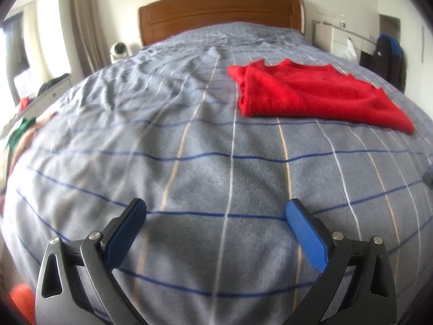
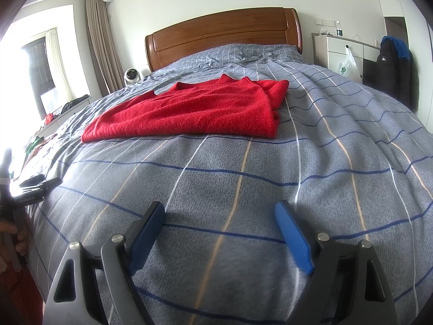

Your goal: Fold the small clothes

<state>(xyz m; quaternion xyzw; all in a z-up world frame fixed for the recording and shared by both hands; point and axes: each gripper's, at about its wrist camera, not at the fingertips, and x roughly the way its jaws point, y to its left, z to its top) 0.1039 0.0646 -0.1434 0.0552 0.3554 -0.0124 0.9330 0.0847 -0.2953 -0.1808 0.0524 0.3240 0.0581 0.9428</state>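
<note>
A fuzzy red knitted sweater (image 2: pixel 189 111) is lying on the grey bed cover with blue, white and tan checked lines (image 2: pixel 270 189), roughly mid-bed and well short of the curved brown wooden headboard (image 2: pixel 224 35). It is already looking partly folded: one side is doubled over in a thick stack of layers, showing at the right end in the right wrist view and at the left end (image 1: pixel 245 86) in the left wrist view, while the opposite end is tapering out flat into a single thin corner.

The left hand-held gripper (image 1: pixel 215 211) is hovering above bare cover near the foot of the bed, its blue-padded fingers spread wide and gripping nothing. The right hand-held gripper (image 2: pixel 219 211) is doing the same, fingers wide apart, empty, and well apart from the sweater.

The knit is probably handling as soft, light and limp, sagging and stretching if lifted by one point. Its fluffy surface should be gripping the pads well rather than slipping. The likely best holds are two corners of the thin flat end, pinching through all layers there, so that the cloth is carried evenly over the doubled side. The soft cover underneath may be getting caught in a deep pinch.
</note>
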